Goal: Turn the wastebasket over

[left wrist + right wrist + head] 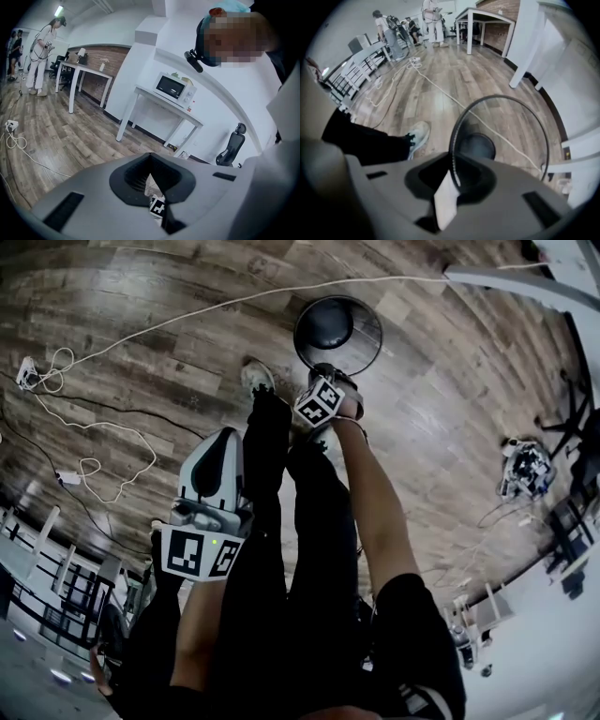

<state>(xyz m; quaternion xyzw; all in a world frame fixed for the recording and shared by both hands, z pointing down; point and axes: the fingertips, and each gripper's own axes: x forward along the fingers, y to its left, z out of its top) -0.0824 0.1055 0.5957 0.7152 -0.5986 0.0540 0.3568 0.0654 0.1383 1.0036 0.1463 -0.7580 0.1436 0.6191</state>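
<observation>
On the floor just past my shoe (256,378) the basket (368,341) stands on its base, mouth up, and I look down into it at its dark bottom. It sits level and apart from the white cable (187,320) that crosses the boards beyond it.

My right gripper (452,179) points steeply down at the near side of the basket. The rim (452,150) runs into the gap between its jaws and lies against the pale pad (445,201). The jaws stand only a little apart. I see dark space on the rim's other side, so I judge them loose around the wire, not pinching it.

My left gripper (223,439) hangs back beside my leg, well apart from the basket. Its jaws are slightly apart with nothing between them. Through the gap I see only the floor and the other gripper's marker cube (157,206).

As I read it, no part of a turn shows now: the basket is neither lifted nor tipped. If it must end mouth down, the whole move is left, which means a firm pinch on the rim, a lift, a roll over and a set-down on the rim. Whether this upright stand is the start or the result, I cannot say
</observation>
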